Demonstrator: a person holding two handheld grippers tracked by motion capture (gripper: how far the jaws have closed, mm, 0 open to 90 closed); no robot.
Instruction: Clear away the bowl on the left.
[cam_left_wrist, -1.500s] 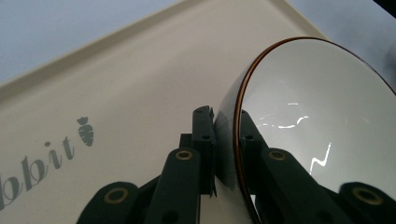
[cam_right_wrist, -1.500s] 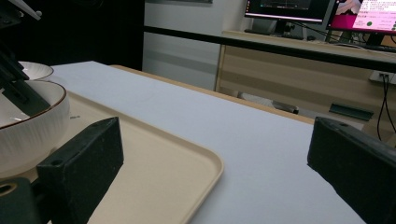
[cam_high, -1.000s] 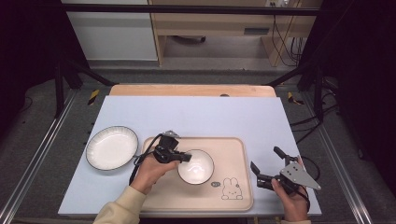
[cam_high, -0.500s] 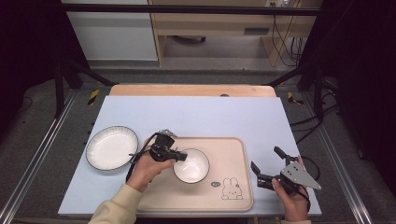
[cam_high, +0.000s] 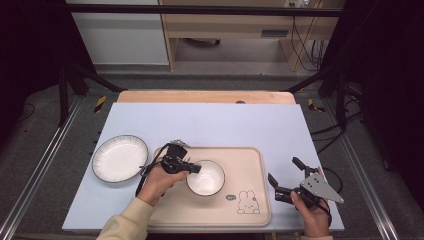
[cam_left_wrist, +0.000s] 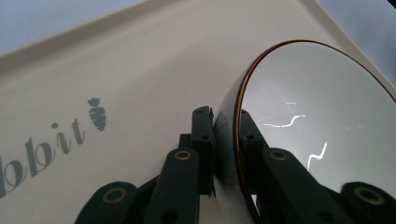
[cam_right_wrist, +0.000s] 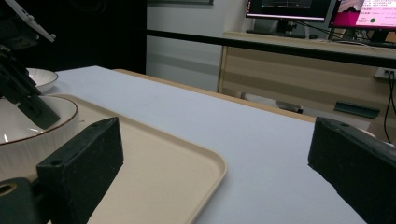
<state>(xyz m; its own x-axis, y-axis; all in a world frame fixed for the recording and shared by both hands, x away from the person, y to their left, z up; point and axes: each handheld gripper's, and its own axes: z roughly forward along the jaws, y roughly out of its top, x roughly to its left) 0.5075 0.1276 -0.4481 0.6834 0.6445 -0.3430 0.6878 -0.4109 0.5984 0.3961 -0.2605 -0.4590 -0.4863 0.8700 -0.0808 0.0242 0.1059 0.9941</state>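
A white bowl (cam_high: 207, 179) with a dark rim sits on the beige tray (cam_high: 245, 162), left of its middle. My left gripper (cam_high: 193, 169) is shut on the bowl's left rim, one jaw inside and one outside the wall. In the left gripper view the bowl (cam_left_wrist: 317, 126) is pinched between the jaws of my left gripper (cam_left_wrist: 224, 119), above the tray (cam_left_wrist: 140, 70) with its grey lettering. My right gripper (cam_high: 283, 170) stands open beside the tray's right edge, with nothing between its jaws (cam_right_wrist: 217, 140). The right gripper view has the bowl (cam_right_wrist: 28, 126) at far left.
A white plate (cam_high: 120, 158) lies on the light blue mat (cam_high: 210, 122) left of the tray. A rabbit drawing (cam_high: 248, 201) marks the tray's near right corner. The wooden table edge (cam_high: 205, 96) runs along the back, and black frame rails stand at both sides.
The left gripper and the bowl have shifted slightly to the left on the tray. The right gripper has not moved.
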